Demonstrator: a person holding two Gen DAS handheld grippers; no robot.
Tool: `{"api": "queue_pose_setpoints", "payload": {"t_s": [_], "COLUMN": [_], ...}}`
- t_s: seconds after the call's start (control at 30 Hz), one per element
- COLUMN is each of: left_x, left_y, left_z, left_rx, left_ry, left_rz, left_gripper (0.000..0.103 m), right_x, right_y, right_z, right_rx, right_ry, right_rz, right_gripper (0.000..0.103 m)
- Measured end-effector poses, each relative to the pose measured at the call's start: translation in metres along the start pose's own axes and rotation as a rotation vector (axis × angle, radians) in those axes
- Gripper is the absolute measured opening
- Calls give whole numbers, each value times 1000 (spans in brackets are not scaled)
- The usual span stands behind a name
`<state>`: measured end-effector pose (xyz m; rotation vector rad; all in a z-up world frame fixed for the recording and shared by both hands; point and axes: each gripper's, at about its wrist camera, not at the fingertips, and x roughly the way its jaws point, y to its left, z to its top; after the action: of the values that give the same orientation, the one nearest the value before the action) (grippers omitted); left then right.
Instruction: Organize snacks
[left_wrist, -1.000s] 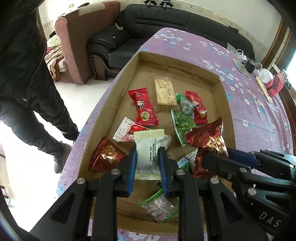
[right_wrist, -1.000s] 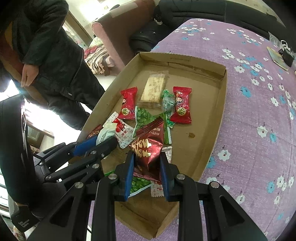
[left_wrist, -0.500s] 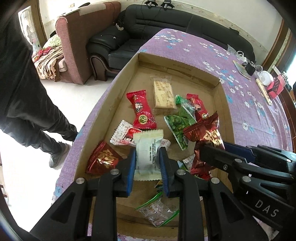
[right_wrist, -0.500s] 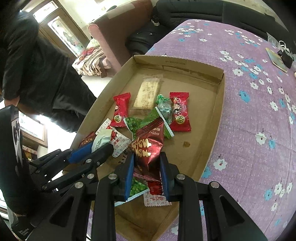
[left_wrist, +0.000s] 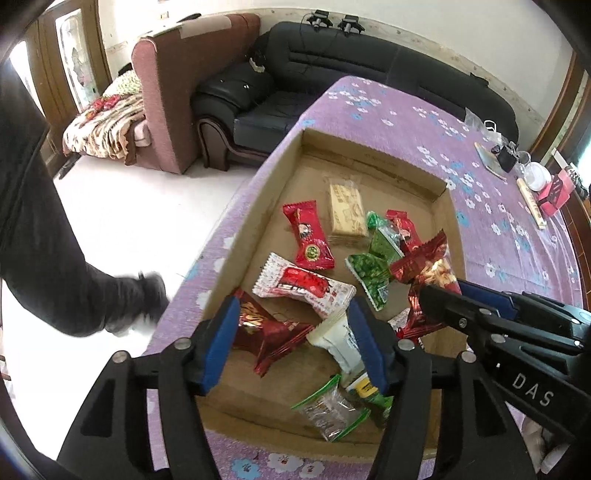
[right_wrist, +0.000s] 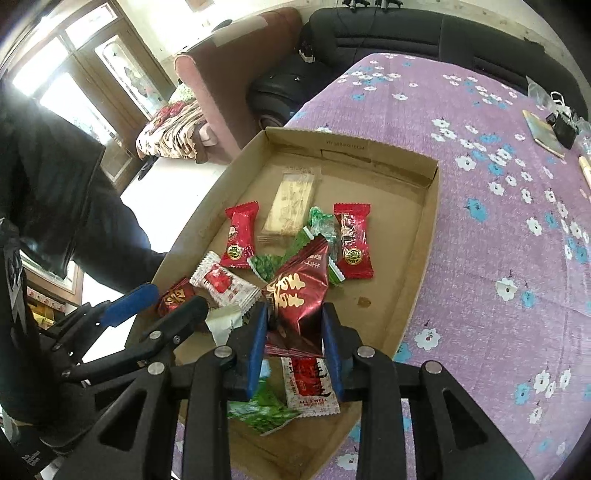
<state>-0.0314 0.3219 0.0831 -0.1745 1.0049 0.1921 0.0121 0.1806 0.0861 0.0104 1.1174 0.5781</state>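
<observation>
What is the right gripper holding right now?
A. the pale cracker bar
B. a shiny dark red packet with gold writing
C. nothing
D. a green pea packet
B: in the right wrist view the right gripper has its jaws closed on the dark red packet, lifted above the cardboard tray.

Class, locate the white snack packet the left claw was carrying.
In the left wrist view, the white packet lies released in the cardboard tray, by the open left claw's right finger, beside the dark red packet.
</observation>
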Motion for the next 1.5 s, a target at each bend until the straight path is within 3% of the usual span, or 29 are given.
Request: {"api": "queue_pose_setpoints", "payload": {"t_s": [0.27, 0.67, 0.83, 1.0, 1.13, 1.27, 1.37, 1.5], "left_x": [-37, -133, -180, -212, -236, -256, -262, -254], "left_y": [-4, -47, -74, -93, -109, -123, -125, -121], "left_z": [-5, -29, -42, -51, -65, -80, -82, -83], "left_rx": [3, -5, -16, -49, -59, -60, -72, -112], "left_ry": [-96, -353, -470, -500, -554, -630, -611, -524], "left_rz": [59, 216, 297, 389, 483, 529, 491, 443], "left_gripper": [71, 87, 91, 93, 93, 94, 94, 94], "right_x": [-29, -82, -118, -154, -178, -195, -202, -207], "right_y": [12, 1, -6, -17, -22, -22, -25, -29], "right_z": [0, -28, -47, -59, -70, -79, -84, -89], "right_rx": [-40, -129, -194, -223, -254, -280, -273, -260], "right_ry": [-58, -143, -226, -336, -423, -484, -518, -542], "right_rz": [-24, -22, -54, -86, -110, -117, -124, -116], "right_gripper": [32, 47, 59, 79, 84, 91, 103, 103]}}
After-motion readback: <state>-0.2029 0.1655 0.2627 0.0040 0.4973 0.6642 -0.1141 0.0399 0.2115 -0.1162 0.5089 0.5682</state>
